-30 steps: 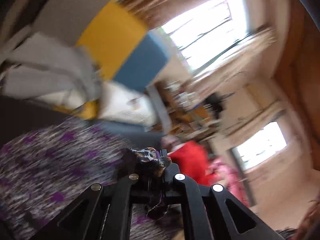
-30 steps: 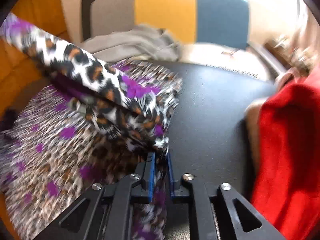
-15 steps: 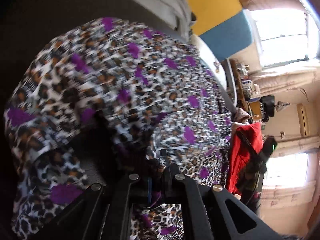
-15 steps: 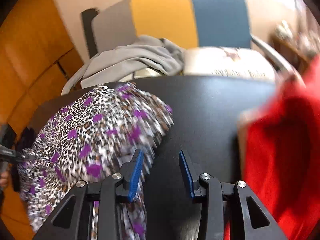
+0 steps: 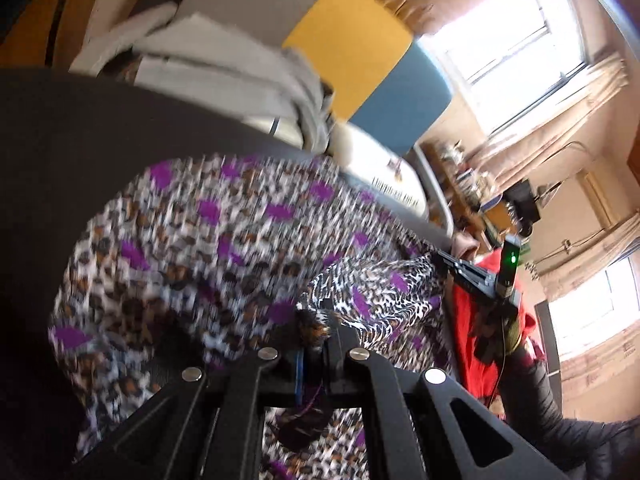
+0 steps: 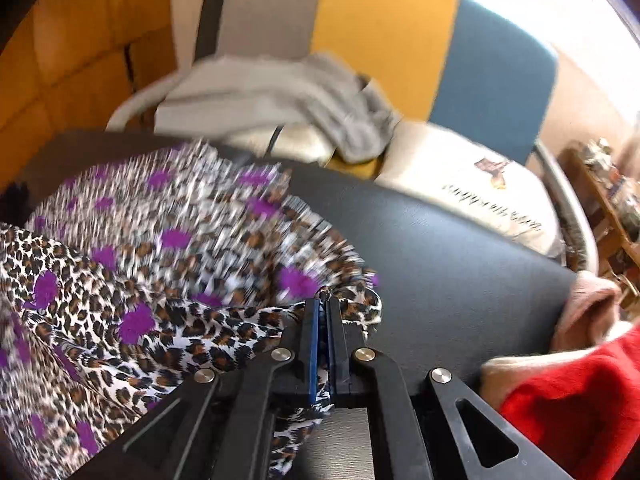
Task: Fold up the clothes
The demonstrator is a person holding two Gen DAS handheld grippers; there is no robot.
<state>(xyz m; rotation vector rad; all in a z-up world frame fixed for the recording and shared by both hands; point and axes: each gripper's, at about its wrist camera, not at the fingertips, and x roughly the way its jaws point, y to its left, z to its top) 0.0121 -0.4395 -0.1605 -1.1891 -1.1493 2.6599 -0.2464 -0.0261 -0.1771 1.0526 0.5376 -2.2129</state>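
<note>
Leopard-print garment (image 6: 168,280): white/brown/black spots with purple blotches, thin fabric, spread crumpled over the left half of the black bench (image 6: 440,264), much of it motion-blurred. Near edge is lifted into a sharp fold running between the 2 tongs. Right tongs (image 6: 323,300): blue-padded fingers (image 6: 313,344) pressed nearly together, pinching a corner of the garment's hem, fabric bunched at the tips and trailing down between them. Left tongs (image 5: 318,320): narrow, clamped on a wad of the same garment, dark bunched cloth poking out at the tips; in that view the right tongs show at the far end of the raised fold. Red garment (image 6: 580,400) lies at the bench's right edge, apart from the print fabric, a pinkish piece (image 6: 588,304) just beside it. Behind the bench: chair (image 6: 384,40) with grey, yellow and blue back panels, grey clothing (image 6: 280,100) heaped on its seat, cream cushion (image 6: 472,184) with lettering beside it. Versus 0.5 s ago: right tongs were spread wide and holding nothing, now closed on the hem; left tongs same grip, but its view has swung up from the fabric to take in the chair and window (image 5: 508,56).
</note>
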